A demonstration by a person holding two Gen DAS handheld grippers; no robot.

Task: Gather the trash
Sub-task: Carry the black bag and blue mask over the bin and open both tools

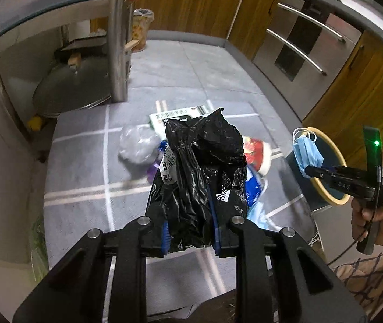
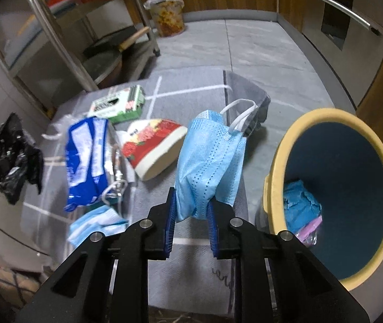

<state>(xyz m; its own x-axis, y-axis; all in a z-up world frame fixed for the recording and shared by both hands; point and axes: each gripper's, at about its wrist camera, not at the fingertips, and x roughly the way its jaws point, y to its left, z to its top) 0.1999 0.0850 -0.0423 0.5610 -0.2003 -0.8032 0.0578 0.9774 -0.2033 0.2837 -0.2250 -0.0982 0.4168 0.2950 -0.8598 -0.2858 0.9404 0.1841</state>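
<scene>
My left gripper (image 1: 190, 188) is shut on a crumpled black plastic bag (image 1: 205, 167) and holds it above the grey mat; the bag also shows at the left of the right wrist view (image 2: 8, 156). My right gripper (image 2: 191, 202) is shut on a light blue face mask (image 2: 210, 164), held above the floor just left of a yellow-rimmed bin (image 2: 336, 188). The bin holds blue and pink scraps (image 2: 301, 210). In the left wrist view the right gripper (image 1: 308, 169) holds the mask (image 1: 305, 153) in front of the bin (image 1: 326, 161).
On the mat lie a blue wrapper (image 2: 89, 161), a red-patterned cup (image 2: 156, 145), a green-and-white box (image 2: 119, 105), another mask (image 2: 94, 226) and a clear plastic wad (image 1: 137, 145). A metal rack (image 1: 116, 40), a small lined bin (image 2: 167, 13) and wooden cabinets (image 1: 366, 86) surround the floor.
</scene>
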